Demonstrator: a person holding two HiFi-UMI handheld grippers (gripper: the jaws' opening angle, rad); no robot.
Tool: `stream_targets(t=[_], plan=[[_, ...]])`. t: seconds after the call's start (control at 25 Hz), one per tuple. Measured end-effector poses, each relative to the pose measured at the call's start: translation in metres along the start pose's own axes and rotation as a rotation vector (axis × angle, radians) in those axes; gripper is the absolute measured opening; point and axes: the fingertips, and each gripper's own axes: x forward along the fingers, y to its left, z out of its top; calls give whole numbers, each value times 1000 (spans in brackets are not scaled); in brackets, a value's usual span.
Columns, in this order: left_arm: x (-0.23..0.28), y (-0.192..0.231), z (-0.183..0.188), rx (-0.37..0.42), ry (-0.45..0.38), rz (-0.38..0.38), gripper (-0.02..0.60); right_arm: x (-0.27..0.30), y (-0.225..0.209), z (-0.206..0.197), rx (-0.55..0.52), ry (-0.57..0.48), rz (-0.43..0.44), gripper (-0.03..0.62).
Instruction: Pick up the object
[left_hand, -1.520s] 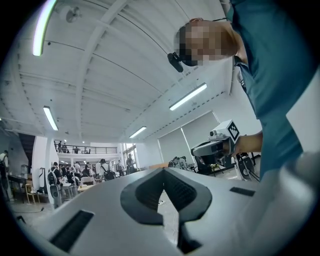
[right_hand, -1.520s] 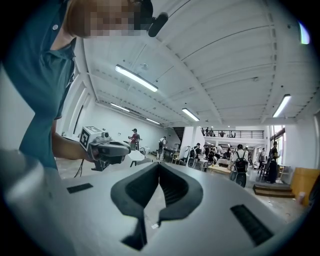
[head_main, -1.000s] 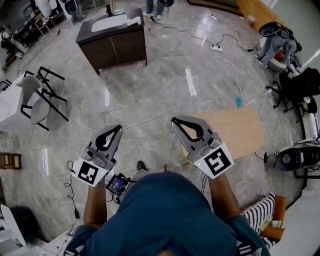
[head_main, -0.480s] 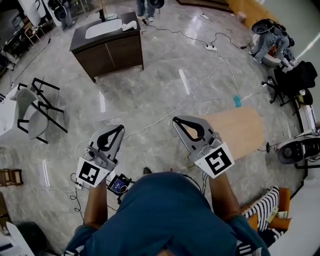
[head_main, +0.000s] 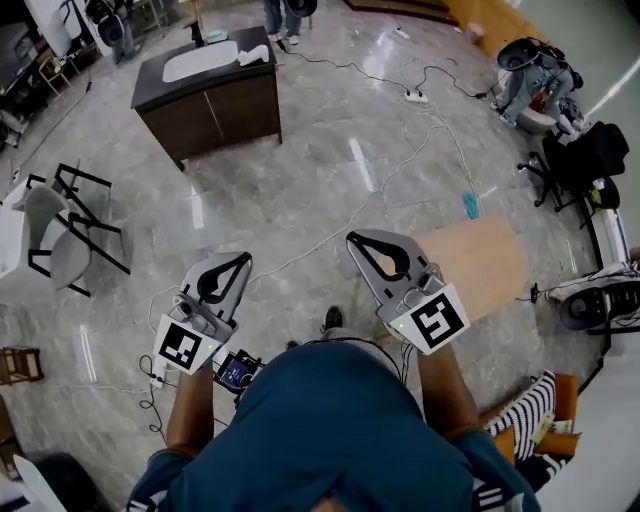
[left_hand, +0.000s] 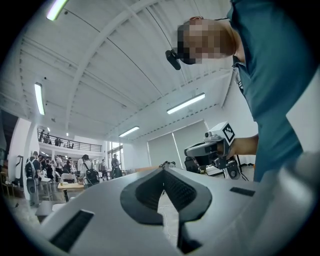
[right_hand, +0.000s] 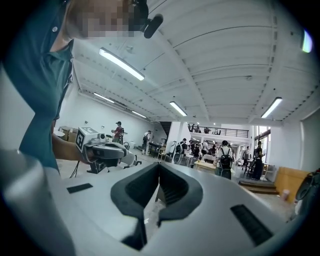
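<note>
At the far left stands a chair (head_main: 50, 225) with a curved grey shell and a thin black frame. Behind it is a dark brown cabinet (head_main: 215, 100), box-shaped, with a white oval shape on its top. The floor (head_main: 300, 170) is glossy grey stone with pale veins, and it reflects long strips of light. Your left gripper (head_main: 243, 260) points level over this floor. Its two light grey jaws with black ribbed pads meet at the tips and make a closed loop, with nothing between them. Near your left forearm is a small black device (head_main: 236, 372) with a lit screen. A thin white cable (head_main: 330, 225) runs in curves across the floor and passes between the two grippers. Your right gripper (head_main: 352, 240) is also level, its jaws are pressed together at the tips and hold nothing. To its right a flat board (head_main: 485, 265) of pale wood lies on the floor, and near its far corner is a small blue thing (head_main: 470, 205). Which object you must pick up I cannot tell, and neither gripper touches any
</note>
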Motion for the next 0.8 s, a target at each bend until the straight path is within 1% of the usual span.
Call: stream_targets(t=[0.2, 0.32, 0.44, 0.68, 0.8], plan=[[24, 15, 1, -7, 3, 34, 5, 19, -29, -7, 1, -16, 40, 15], [38, 27, -2, 4, 20, 53, 5, 31, -47, -9, 3, -25, 65, 15], [59, 37, -4, 4, 18, 75, 3, 40, -69, -13, 3, -41, 88, 15], [103, 42, -13, 17, 49, 88, 3, 41, -115, -26, 12, -56, 107, 15], [121, 45, -12, 30, 45, 101, 5, 42, -135, -35, 20, -57, 116, 15]])
